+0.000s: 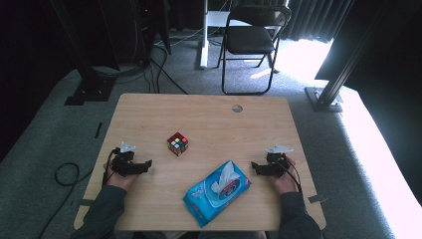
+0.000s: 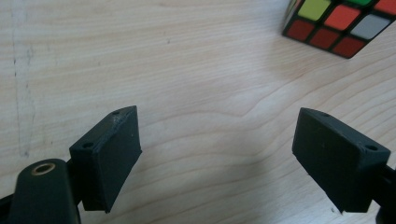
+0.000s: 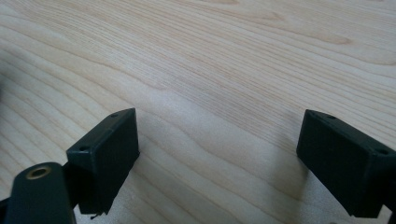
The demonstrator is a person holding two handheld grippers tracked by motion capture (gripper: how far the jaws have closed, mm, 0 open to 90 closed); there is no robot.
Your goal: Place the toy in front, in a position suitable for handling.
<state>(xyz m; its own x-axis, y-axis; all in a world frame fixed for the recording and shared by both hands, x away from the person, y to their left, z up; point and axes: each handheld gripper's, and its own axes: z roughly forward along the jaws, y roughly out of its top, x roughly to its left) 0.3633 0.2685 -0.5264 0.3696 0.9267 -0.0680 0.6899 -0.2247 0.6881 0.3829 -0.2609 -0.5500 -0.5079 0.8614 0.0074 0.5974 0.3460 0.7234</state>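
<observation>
**Start Position: Both Claws Open, Nothing Gripped**

Nearest the camera, close to the tabletop's front edge, lies the blue wet-wipe pack (image 1: 217,193), set at a slant with a white wipe standing out of its top opening. It sits between my two hands, so I judge either claw could reach it.

1. Left claw (image 1: 145,165): I hold it low near the left edge of the tabletop (image 1: 209,112), jaws spread wide and holding nothing. In the left gripper view its claw (image 2: 217,154) frames bare wood, with the puzzle cube (image 2: 343,23) ahead and off to one side.

2. Right claw (image 1: 255,166): I hold it near the right edge, pointed inward toward the pack. In the right gripper view its claw (image 3: 217,158) is likewise fully open and grips nothing; bare wood grain lies between the jaws.

3. Puzzle cube (image 1: 177,143): it stands near the middle of the tabletop, apart from the pack and from both claws, and nearer the left claw.

Judgement: both claws appear parked wide and low so that either can close on an item without first opening. No item is yet touched. A round grommet hole (image 1: 237,108) sits near the far edge, well clear of the work.
</observation>
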